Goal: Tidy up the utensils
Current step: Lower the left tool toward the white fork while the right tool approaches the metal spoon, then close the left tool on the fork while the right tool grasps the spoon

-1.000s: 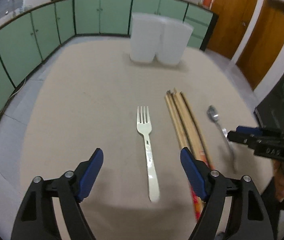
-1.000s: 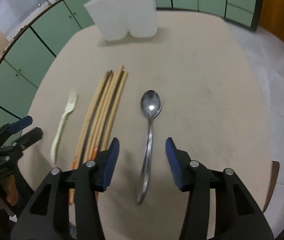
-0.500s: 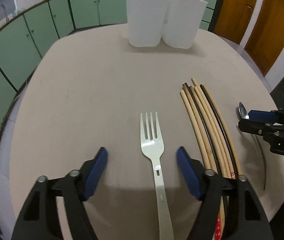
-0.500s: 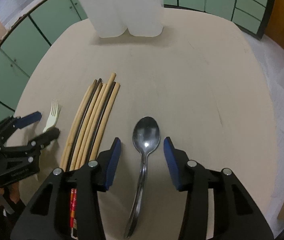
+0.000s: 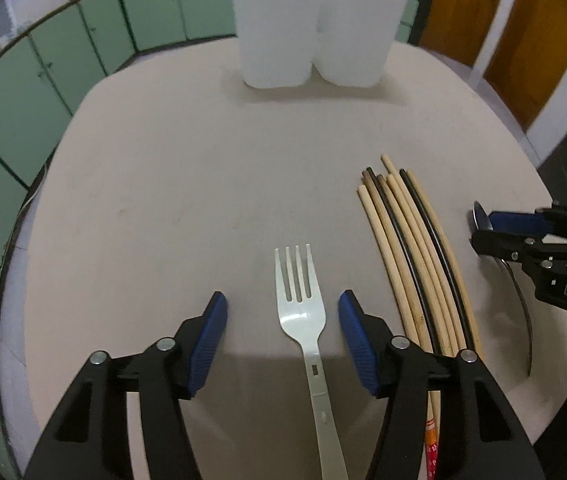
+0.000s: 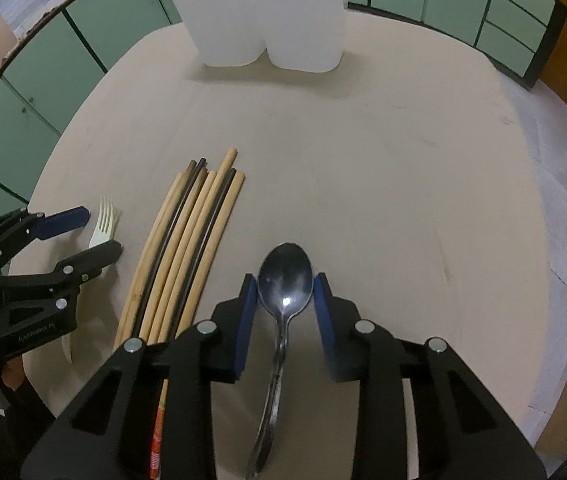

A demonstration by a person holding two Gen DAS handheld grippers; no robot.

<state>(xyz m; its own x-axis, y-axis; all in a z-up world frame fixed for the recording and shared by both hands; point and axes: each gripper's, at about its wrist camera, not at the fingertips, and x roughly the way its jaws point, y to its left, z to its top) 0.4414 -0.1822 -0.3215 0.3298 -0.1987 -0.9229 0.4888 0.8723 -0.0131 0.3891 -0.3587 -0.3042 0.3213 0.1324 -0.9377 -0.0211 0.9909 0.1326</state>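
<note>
A white plastic fork [image 5: 303, 320] lies on the beige table [image 5: 187, 184], tines pointing away. My left gripper [image 5: 282, 312] is open and low, its blue pads on either side of the fork's head. A metal spoon [image 6: 285, 280] lies to the right. My right gripper [image 6: 285, 292] is open, its pads close on both sides of the spoon's bowl; whether they touch is unclear. A bundle of several wooden chopsticks [image 5: 411, 248] lies between fork and spoon, and shows in the right wrist view [image 6: 187, 236] too.
A white two-compartment holder [image 5: 315, 28] stands at the far side of the table; it also shows in the right wrist view [image 6: 267, 12]. Green cabinets [image 5: 43, 76] line the room behind. Wooden doors [image 5: 523, 40] are at the right.
Both grippers have moved forward and down. The left now straddles the fork's head, and the right has narrowed around the spoon's bowl.
</note>
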